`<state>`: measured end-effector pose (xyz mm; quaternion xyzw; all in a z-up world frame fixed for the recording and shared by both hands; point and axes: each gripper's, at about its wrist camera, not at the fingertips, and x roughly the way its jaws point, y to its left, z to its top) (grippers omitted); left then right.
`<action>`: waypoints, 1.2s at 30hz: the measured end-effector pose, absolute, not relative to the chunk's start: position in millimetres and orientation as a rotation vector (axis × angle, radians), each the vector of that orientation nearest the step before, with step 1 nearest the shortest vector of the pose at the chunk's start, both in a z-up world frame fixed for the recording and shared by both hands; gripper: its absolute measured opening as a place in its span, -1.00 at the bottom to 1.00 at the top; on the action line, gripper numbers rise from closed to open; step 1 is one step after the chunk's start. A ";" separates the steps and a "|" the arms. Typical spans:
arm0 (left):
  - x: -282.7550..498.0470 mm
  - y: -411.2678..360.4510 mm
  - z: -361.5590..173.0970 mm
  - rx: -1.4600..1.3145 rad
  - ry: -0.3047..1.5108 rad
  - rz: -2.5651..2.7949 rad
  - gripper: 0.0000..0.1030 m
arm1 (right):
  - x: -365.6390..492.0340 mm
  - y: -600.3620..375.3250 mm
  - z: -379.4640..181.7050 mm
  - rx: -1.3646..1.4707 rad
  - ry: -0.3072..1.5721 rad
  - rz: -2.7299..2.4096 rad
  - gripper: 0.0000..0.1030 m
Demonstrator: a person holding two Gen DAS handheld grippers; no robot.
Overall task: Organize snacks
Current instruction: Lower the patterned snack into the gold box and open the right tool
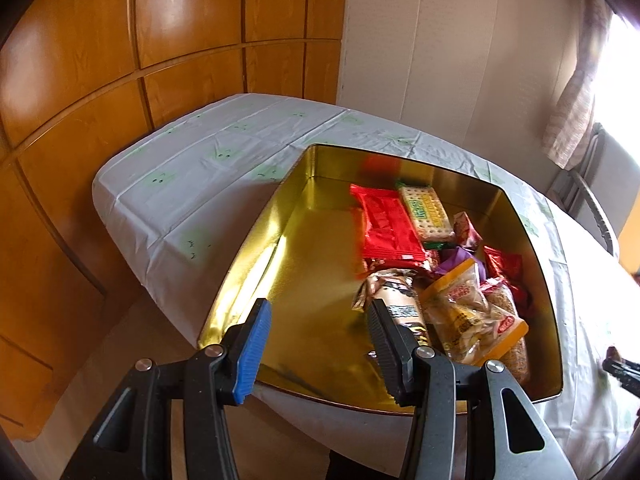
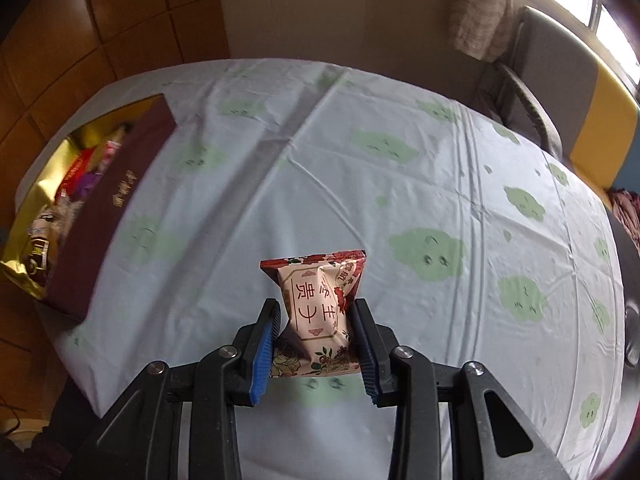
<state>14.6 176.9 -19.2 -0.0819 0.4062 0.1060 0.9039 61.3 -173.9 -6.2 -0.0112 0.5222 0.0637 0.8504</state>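
Snack packet (image 2: 320,312) in right tongs (image 2: 316,340)

The left wrist camera looks steeply down from close above the near edge of the gold-lined tin (image 1: 248,248), facing the wooden wall (image 1: 120,80), while the right wrist camera looks down across the tablecloth (image 2: 400,184), sharing that tin (image 2: 24,272) at its left edge.
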 end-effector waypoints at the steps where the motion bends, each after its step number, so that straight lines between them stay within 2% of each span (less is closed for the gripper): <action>1: 14.5 179.1 -19.9 -0.174 0.839 0.225 -0.01 | 65.2 -160.1 1.7 -0.029 1.083 0.172 -0.28; 9: 14.2 184.6 -20.0 -0.196 0.831 0.225 -0.01 | 103.7 -36.6 39.4 -0.105 1.000 0.449 -0.28; 17: 14.2 193.2 -20.7 -0.211 0.828 0.228 -0.02 | 154.3 43.2 6.1 -0.180 1.071 0.522 -0.27; 22: 14.8 190.6 -25.3 -0.209 0.843 0.216 -0.01 | 168.0 48.8 -18.6 -0.173 1.135 0.509 -0.25; 31: 17.0 189.0 -29.6 -0.219 0.856 0.207 -0.01 | 145.4 27.1 -7.3 -0.135 1.097 0.538 -0.23; 33: 16.5 188.0 -27.4 -0.216 0.848 0.209 -0.01 | 146.4 31.7 -12.6 -0.158 1.100 0.518 -0.30; 34: 16.4 187.4 -26.4 -0.214 0.846 0.209 -0.01 | 147.7 34.5 -16.3 -0.163 1.100 0.512 -0.41; 36: 16.7 185.3 -24.6 -0.214 0.844 0.206 -0.01 | 149.3 40.4 -21.2 -0.188 1.092 0.500 -0.44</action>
